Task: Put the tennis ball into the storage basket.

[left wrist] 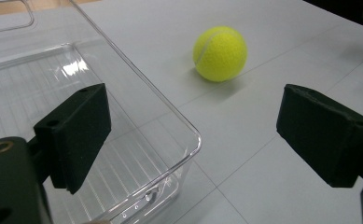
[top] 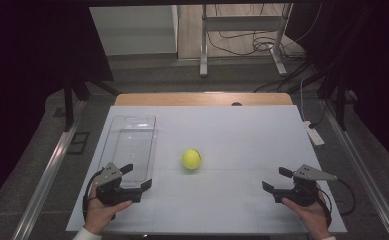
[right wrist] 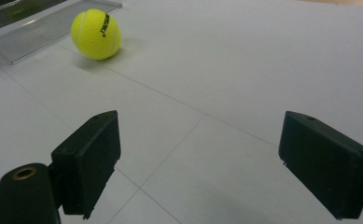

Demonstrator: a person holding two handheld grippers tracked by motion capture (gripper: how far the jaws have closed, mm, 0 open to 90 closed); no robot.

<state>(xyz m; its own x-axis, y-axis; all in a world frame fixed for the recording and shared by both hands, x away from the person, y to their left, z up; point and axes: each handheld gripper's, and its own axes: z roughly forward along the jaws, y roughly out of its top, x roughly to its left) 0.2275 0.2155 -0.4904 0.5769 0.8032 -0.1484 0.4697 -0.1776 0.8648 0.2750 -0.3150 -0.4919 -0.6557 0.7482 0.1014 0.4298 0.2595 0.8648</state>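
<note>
The yellow felt tennis ball (top: 191,159) sits near the middle of the white tabletop (top: 242,135), with bare surface all round it except at 9 o'clock, where the long clear plastic tray (top: 132,145) lies just beside it, not touching. The left tongs (top: 136,176) rest at the ball's 8 o'clock, jaws spread wide and holding nothing, straddling the tray's near right corner. The right tongs (top: 277,179) sit at the ball's 4 o'clock, well apart from it, jaws likewise released over open tabletop. Both hands lie close to the near edge; the far wooden edge is well clear of everything.

The left gripper view brings out the tray's (left wrist: 123,126) ribbed floor and rounded rim, one jaw over the tray and the other over the tabletop, with the ball (left wrist: 220,53) ahead. The right gripper view shows black lettering on the ball (right wrist: 96,34) and thin seam lines crossing the matte tabletop.
</note>
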